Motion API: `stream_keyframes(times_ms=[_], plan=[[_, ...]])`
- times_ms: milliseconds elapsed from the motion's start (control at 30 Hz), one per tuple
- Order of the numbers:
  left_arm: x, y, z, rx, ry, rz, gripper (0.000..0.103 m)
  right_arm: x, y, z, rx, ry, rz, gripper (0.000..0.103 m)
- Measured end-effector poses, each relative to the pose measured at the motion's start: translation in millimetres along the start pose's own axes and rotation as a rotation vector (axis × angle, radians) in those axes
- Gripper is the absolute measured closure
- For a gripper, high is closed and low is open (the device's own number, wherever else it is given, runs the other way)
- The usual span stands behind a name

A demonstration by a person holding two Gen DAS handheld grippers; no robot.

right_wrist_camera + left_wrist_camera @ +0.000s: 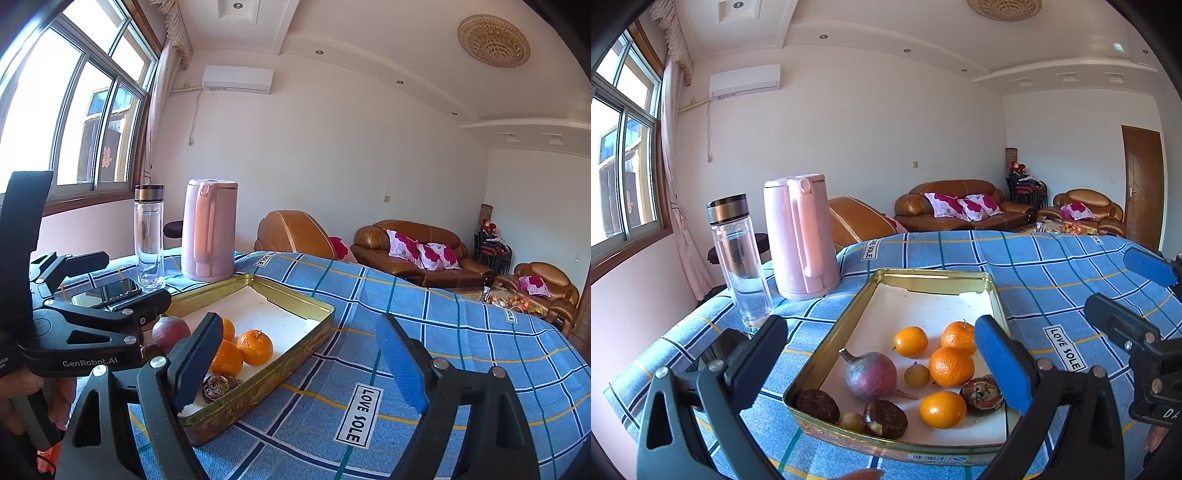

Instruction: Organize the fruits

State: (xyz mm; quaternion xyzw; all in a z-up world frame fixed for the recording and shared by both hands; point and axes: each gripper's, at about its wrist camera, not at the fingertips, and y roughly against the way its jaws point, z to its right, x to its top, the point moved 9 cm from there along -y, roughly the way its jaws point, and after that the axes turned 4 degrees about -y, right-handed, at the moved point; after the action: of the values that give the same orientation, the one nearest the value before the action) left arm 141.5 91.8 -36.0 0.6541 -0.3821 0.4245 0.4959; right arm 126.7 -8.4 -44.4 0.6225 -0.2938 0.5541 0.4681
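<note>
A gold tin tray (pixel 934 276) sits on the blue checked cloth (pixel 1052 266). It holds several oranges (pixel 951 366), a purple-red round fruit (pixel 870 374), small yellow fruits (pixel 916 374) and dark brown fruits (pixel 885 418). My left gripper (pixel 882 358) is open and empty, its fingers spread over the tray's near half. My right gripper (pixel 295 354) is open and empty, above the tray's right rim (pixel 295 354) and the cloth; it also shows at the right edge of the left wrist view (pixel 1134 291). The left gripper shows in the right wrist view (pixel 99 295).
A pink kettle (pixel 799 236) and a clear water bottle (pixel 740 258) stand at the table's far left behind the tray. A phone (pixel 110 290) lies near the bottle. Brown sofas (pixel 964 206) stand beyond the table.
</note>
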Motion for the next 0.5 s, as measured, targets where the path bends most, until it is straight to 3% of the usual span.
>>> stream_keyframes(times_ms=[500], plan=[[7.5, 7.3, 2.1, -0.009, 0.006, 0.033, 0.0, 2.0, 6.4, 4.2, -0.007, -0.002, 0.012, 0.017]])
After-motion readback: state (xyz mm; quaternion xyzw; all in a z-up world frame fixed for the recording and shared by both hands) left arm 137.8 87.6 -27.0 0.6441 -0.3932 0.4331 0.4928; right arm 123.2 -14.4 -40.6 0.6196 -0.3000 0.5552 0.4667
